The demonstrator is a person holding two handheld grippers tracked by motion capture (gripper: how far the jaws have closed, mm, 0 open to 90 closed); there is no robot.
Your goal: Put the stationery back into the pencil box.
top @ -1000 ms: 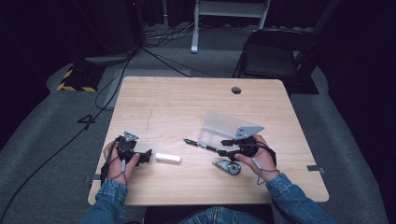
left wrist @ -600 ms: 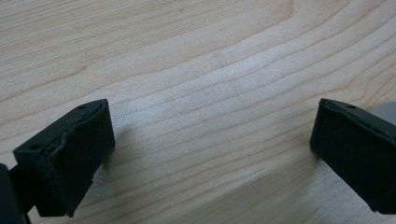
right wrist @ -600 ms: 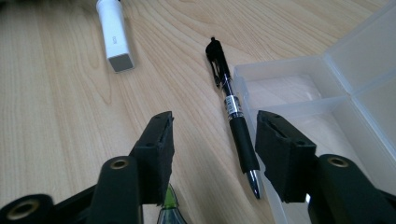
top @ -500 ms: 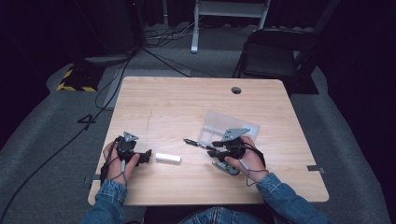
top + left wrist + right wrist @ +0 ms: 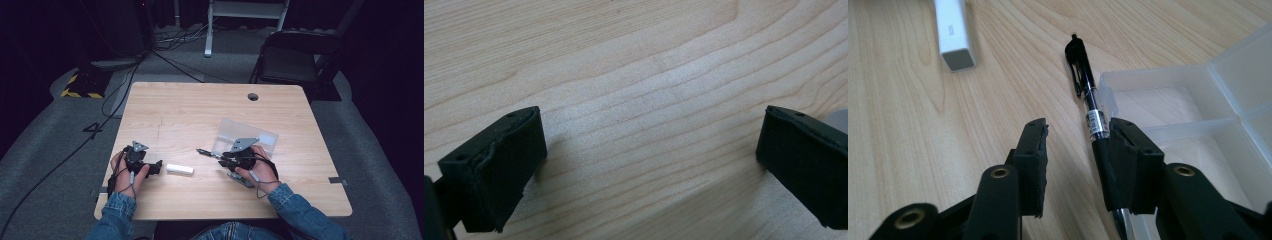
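1. High view: the right gripper (image 5: 216,156) lies low over the desk (image 5: 200,110), pointing left along a black pen (image 5: 206,152) that rests beside the clear compartment box (image 5: 245,134); a small silver-grey object (image 5: 241,180), too blurred to identify, sits under the right hand; the left gripper (image 5: 156,167) rests near the desk's front edge, with a white block (image 5: 179,169) just beside its tips; whether either pair of jaws is parted cannot be judged from up here.

2. Left gripper view: the jaws stand wide apart, released, with nothing but bare wood grain between them; this hand looks idle.

3. Right gripper view: the jaws have just been closing and are half closed; the pen (image 5: 1087,95) lies between them, its barrel against the inner face of the right-hand pad (image 5: 1123,165) while the left-hand pad (image 5: 1034,165) is still clear of it, so it is not yet clamped; the pen touches the box (image 5: 1198,110) wall; the white block (image 5: 953,30) lies well ahead.

4. Risks, as I judge them: the pen sits off-centre, so the closing pad may roll or skid the round barrel aside; the right-hand jaw may catch the box's wall and shove it; a grip near the tip may let the pen droop.
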